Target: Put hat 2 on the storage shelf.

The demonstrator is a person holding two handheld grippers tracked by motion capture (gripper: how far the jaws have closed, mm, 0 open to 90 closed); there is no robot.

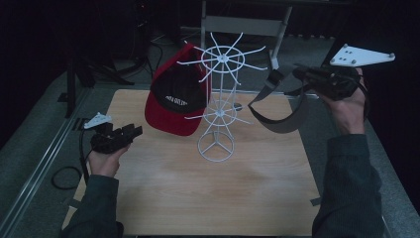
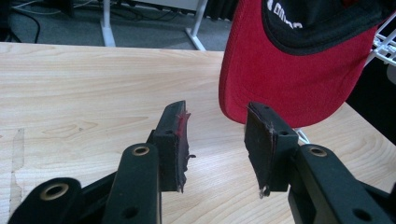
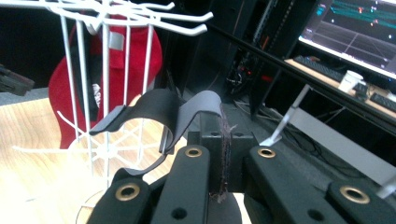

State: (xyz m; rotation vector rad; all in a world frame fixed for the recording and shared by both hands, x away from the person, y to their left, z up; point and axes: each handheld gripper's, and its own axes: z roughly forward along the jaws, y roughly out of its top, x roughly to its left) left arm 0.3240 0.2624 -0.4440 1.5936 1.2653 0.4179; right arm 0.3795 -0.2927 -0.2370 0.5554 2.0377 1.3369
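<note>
A white wire hook rack (image 1: 216, 147) stands at the middle of the wooden table (image 1: 208, 198). From a hook on its left side hangs a red cap (image 1: 171, 106) with a black inside. My right gripper (image 1: 297, 74) is raised at the right of the rack, shut on the band of a grey visor (image 1: 282, 116) that dangles below it. In the right gripper view the jaws (image 3: 223, 121) pinch the visor (image 3: 159, 109) just in front of the rack (image 3: 107, 70). My left gripper (image 1: 134, 130) rests low at the table's left, open and empty (image 2: 215, 116), facing the cap's brim (image 2: 289, 79).
The table is ringed by a grey floor with a rail along the left side (image 1: 44, 163). A grey desk frame (image 1: 242, 25) stands behind the rack. A monitor (image 3: 359, 23) and a keyboard sit on a desk far off in the right gripper view.
</note>
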